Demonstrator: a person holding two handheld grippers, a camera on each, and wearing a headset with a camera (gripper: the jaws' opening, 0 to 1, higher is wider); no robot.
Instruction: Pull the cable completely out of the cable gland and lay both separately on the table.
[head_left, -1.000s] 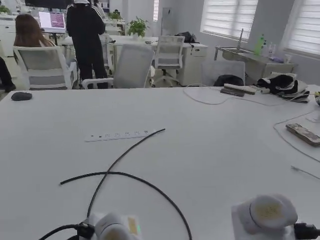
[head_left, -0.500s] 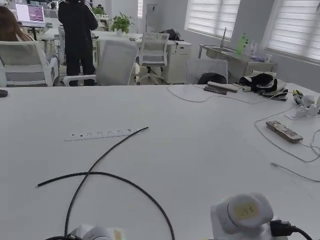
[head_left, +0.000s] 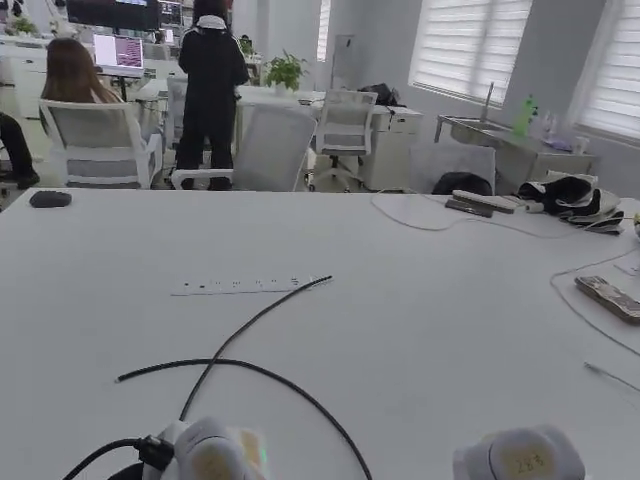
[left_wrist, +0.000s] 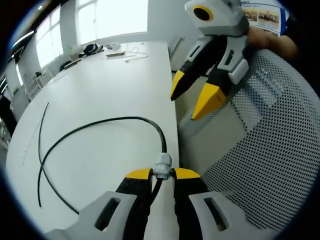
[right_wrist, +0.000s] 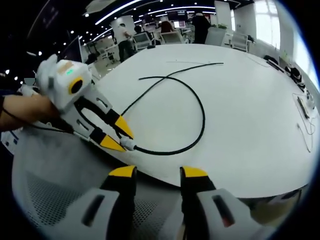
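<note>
A long black cable (head_left: 255, 320) lies in loose loops on the white table (head_left: 420, 300). Its near end runs off the table's front edge into a small white cable gland (left_wrist: 162, 166). My left gripper (left_wrist: 161, 174) is shut on that gland, with the cable passing between its yellow tips. The right gripper view shows the left gripper (right_wrist: 117, 136) from the side, holding the gland (right_wrist: 129, 145) just below the table edge. My right gripper (right_wrist: 158, 172) is open and holds nothing. It hovers a short way from the gland, and the left gripper view shows the right gripper (left_wrist: 192, 95) pointing down towards it.
A flush power strip (head_left: 235, 285) sits mid-table beside the cable's far end. A phone-like device (head_left: 607, 297) and thin white leads lie at the right, and a mouse (head_left: 50, 199) at the far left. A mesh chair (left_wrist: 270, 150) stands under the grippers. People and chairs are beyond the table.
The head view has swung about. The right gripper sits lower in that view than before. The cable loops on the table lie as they did.
</note>
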